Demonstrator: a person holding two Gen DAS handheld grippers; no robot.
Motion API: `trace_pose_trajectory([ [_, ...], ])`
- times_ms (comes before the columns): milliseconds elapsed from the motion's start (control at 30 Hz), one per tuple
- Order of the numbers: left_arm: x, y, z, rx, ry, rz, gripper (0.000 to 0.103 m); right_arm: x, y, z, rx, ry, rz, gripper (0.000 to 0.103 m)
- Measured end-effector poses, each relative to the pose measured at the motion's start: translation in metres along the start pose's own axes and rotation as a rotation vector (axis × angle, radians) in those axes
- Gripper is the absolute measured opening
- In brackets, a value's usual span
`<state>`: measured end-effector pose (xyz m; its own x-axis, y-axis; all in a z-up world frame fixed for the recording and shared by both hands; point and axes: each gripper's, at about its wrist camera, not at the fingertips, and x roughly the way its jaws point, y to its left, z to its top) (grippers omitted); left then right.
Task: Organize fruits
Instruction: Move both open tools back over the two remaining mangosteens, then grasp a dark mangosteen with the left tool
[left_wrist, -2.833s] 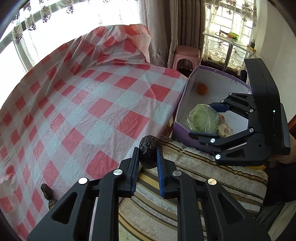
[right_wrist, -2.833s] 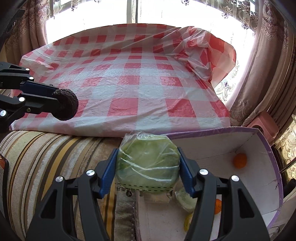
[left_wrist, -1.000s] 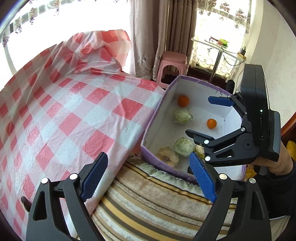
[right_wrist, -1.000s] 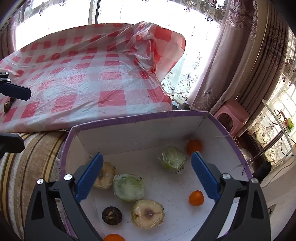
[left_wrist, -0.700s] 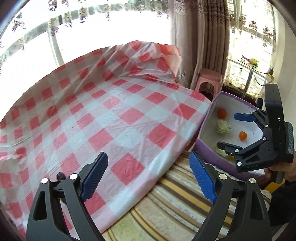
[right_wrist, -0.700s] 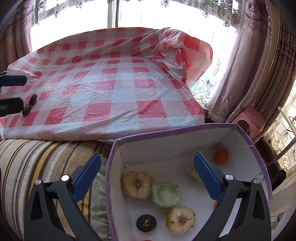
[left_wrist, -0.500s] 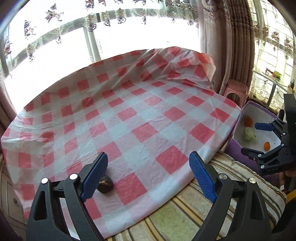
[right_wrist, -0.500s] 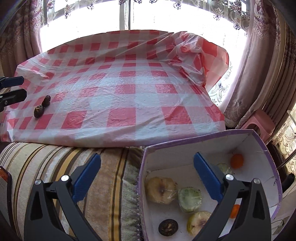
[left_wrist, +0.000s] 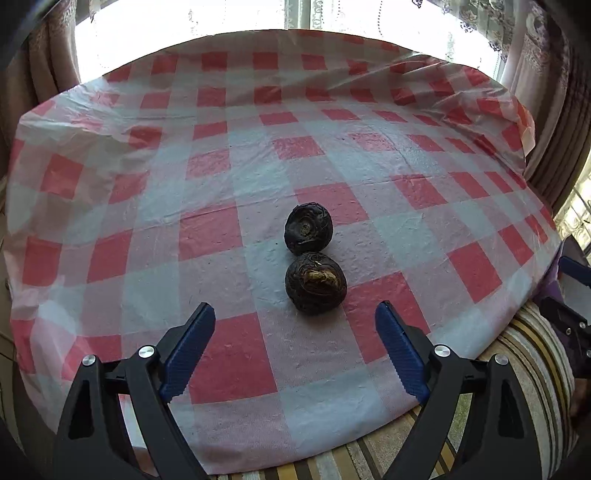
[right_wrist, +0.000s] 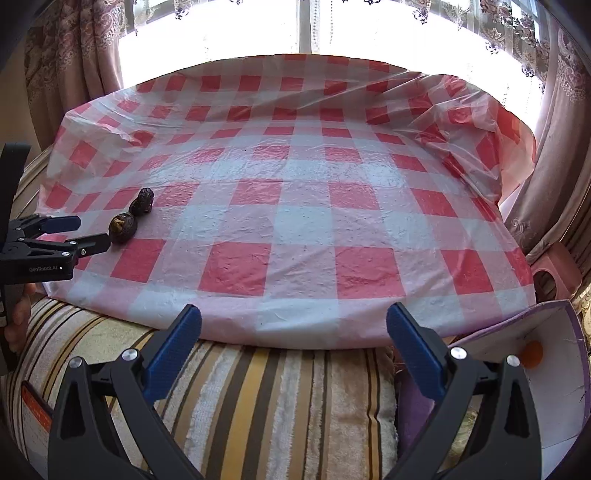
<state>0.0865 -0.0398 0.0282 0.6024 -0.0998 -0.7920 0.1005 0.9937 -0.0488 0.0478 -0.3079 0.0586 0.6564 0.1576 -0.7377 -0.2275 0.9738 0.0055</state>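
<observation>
Two dark, wrinkled round fruits lie touching on the red-and-white checked cloth (left_wrist: 236, 236). The nearer fruit (left_wrist: 316, 282) sits just ahead of my left gripper (left_wrist: 295, 314), the farther fruit (left_wrist: 307, 228) behind it. The left jaws are closing but still stand wide, with nothing between the pads. In the right wrist view the same fruits (right_wrist: 122, 228) (right_wrist: 142, 202) show at the left, in front of the left gripper (right_wrist: 79, 232). My right gripper (right_wrist: 293, 321) is open and empty over the striped cushion edge (right_wrist: 280, 398). The white box with purple rim (right_wrist: 550, 369) is at the lower right, an orange fruit (right_wrist: 532, 353) inside.
The checked cloth covers a wide flat surface up to bright windows with curtains (right_wrist: 74, 70). A pink stool (right_wrist: 554, 273) stands at the right beyond the cloth. A hand (right_wrist: 18, 321) holds the left gripper's handle at the left edge.
Both grippers swung left, away from the box. The left one now faces the two dark fruits up close; the box has slid to the lower right corner of the right wrist view.
</observation>
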Motion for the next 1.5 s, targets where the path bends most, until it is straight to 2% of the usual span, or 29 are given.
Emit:
trace_pose_trajectory([
  [100,0.004,0.01,0.0,-0.031,0.007,-0.04,0.073,0.014,0.007,0.01,0.013,0.03,0.028,0.101],
  [333,0.02,-0.019,0.01,0.086,0.034,-0.005,0.07,0.038,0.04,0.03,-0.058,0.029,0.025,0.101],
  [467,0.032,-0.023,0.015,0.108,0.052,0.02,0.053,0.043,0.05,0.037,-0.075,0.018,0.024,0.101],
  [567,0.034,-0.021,0.016,0.103,0.053,0.007,0.051,0.046,0.053,0.041,-0.076,0.009,0.032,0.101],
  [633,0.033,-0.022,0.015,0.102,0.049,0.006,0.046,0.049,0.056,0.043,-0.078,0.01,0.031,0.101],
  [667,0.032,-0.022,0.014,0.104,0.046,0.004,0.041,0.051,0.057,0.044,-0.08,0.01,0.033,0.101],
  [733,0.031,-0.022,0.013,0.099,0.044,0.007,0.04,0.052,0.06,0.047,-0.085,0.003,0.035,0.101],
  [933,0.021,0.009,0.006,-0.053,0.026,0.0,0.039,0.062,0.083,0.062,-0.117,-0.005,0.078,0.101],
  [1200,0.001,0.049,-0.007,-0.229,-0.045,0.079,0.039,0.082,0.142,0.08,-0.269,-0.018,0.124,0.101],
  [1400,-0.003,0.065,-0.013,-0.307,-0.064,0.109,0.038,0.103,0.169,0.09,-0.342,-0.01,0.126,0.1],
  [1500,-0.006,0.071,-0.016,-0.337,-0.072,0.1,0.038,0.113,0.178,0.094,-0.368,-0.002,0.111,0.098],
])
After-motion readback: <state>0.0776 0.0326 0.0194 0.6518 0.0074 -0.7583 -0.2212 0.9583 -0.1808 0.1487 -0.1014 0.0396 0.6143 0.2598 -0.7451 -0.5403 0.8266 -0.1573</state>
